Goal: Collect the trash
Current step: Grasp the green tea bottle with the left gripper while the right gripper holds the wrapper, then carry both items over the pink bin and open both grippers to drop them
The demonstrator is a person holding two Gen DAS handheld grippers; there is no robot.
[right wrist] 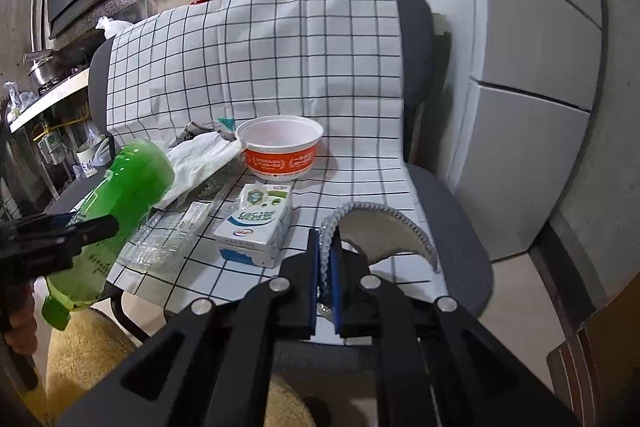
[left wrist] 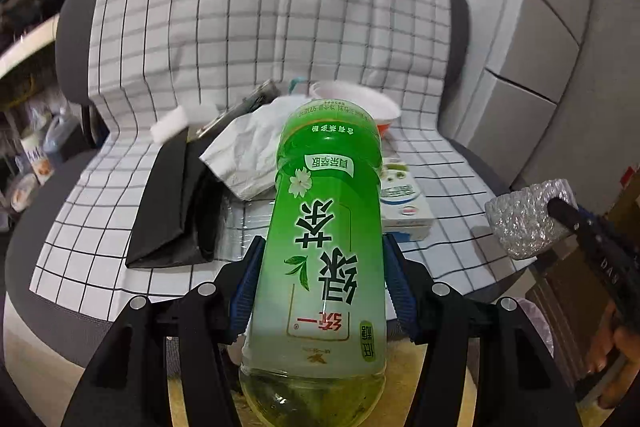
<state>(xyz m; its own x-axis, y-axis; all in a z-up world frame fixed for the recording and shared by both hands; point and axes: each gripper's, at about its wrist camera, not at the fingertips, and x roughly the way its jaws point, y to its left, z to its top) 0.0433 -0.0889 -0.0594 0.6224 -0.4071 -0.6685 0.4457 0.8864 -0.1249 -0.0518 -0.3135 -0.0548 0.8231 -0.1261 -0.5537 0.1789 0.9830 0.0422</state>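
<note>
Jaws of the left gripper [left wrist: 320, 283] clamp the sides of a green tea bottle [left wrist: 320, 247], pinching its labelled body between the blue pads [left wrist: 246, 287]; the bottle lies along the fingers with its cap end toward the camera and its base pointing away. From the right wrist view the same bottle [right wrist: 120, 195] hangs tilted, off the front left edge of the chair seat. The right gripper [right wrist: 325, 259] has its jaws pressed nearly together on the thin edge of a bubble wrap piece [right wrist: 380, 231], which curls up and away to the right of the fingers. Seen from the left wrist, that wrap [left wrist: 528, 219] is a crumpled silvery wad held off the seat's right edge.

Just beyond the right jaws, to their left, a milk carton [right wrist: 256, 223] lies on the checked cloth [right wrist: 280, 59] covering the chair [right wrist: 452, 211]. Left of the carton sits a clear plastic tray [right wrist: 168, 239]. Farther ahead stands an orange-banded paper bowl [right wrist: 282, 151], with crumpled white tissue [right wrist: 200, 159] touching its left rim. Ahead of the left jaws, to their left, a black folded item [left wrist: 172, 203] rests on the cloth.
</note>
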